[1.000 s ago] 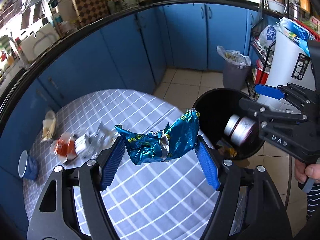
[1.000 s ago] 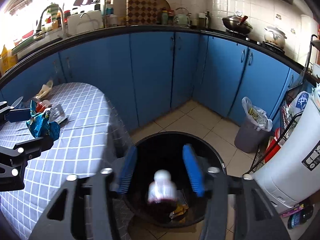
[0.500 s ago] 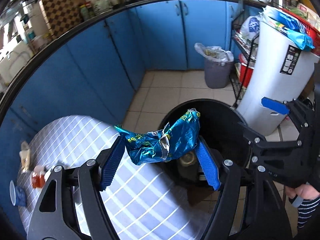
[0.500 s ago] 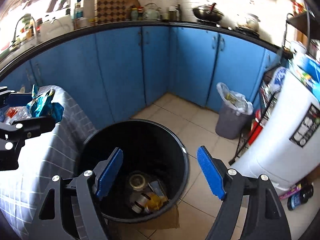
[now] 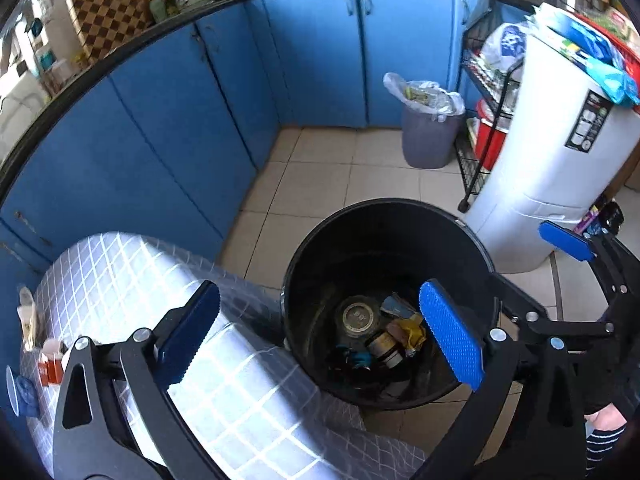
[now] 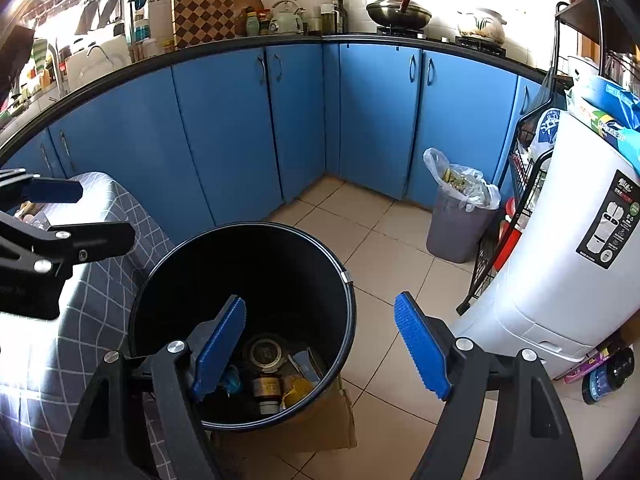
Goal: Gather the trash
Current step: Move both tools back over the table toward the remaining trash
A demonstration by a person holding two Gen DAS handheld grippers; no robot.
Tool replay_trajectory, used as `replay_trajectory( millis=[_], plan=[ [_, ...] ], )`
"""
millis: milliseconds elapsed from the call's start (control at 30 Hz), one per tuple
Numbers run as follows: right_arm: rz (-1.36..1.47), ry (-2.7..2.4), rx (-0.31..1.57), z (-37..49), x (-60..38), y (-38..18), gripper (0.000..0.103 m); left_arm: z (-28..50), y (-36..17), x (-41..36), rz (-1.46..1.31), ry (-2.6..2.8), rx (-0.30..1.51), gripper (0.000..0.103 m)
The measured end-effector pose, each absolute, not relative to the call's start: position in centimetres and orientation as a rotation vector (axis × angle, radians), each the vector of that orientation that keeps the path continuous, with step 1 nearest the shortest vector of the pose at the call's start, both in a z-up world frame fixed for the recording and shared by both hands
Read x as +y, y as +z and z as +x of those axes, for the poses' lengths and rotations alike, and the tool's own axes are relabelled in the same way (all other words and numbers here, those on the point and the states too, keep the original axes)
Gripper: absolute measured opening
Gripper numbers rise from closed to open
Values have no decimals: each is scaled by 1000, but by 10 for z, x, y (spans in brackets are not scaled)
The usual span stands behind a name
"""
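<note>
Left tool (image 5: 316, 336), empty jaws opening, hangs over the black bin (image 5: 304, 264); remaining trash (image 5: 50, 360) lies at the table's (image 5: 240, 400) far-left edge, nearer it than the empty, open right tool (image 6: 320, 344).

place: home kitchen | evidence: blue base cabinets (image 6: 224, 132) under black countertop (image 6: 240, 46); wok (image 6: 398, 12) on stove; kettle (image 6: 286, 16); checkered cutting board (image 6: 204, 10); tiled floor (image 6: 384, 248)
</note>
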State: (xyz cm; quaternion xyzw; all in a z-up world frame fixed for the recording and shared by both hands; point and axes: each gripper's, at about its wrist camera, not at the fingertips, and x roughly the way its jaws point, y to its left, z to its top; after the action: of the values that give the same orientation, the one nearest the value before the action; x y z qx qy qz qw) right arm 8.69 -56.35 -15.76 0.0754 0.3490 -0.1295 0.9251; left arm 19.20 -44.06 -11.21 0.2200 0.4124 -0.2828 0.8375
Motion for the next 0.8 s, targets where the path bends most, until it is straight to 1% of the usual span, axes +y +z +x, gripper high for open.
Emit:
replay_trajectory(
  millis=[300, 567, 800],
  plan=[
    [178, -163, 692, 93, -531, -133, 75, 197, -98, -373, 365, -527, 892, 99],
    [47, -32, 669, 111, -443, -102, 75, 190, -89, -281, 298, -406, 888, 99],
    [14, 59, 652, 136, -382, -81, 75, 185, -84, -194, 238, -303, 886, 99]
  ],
)
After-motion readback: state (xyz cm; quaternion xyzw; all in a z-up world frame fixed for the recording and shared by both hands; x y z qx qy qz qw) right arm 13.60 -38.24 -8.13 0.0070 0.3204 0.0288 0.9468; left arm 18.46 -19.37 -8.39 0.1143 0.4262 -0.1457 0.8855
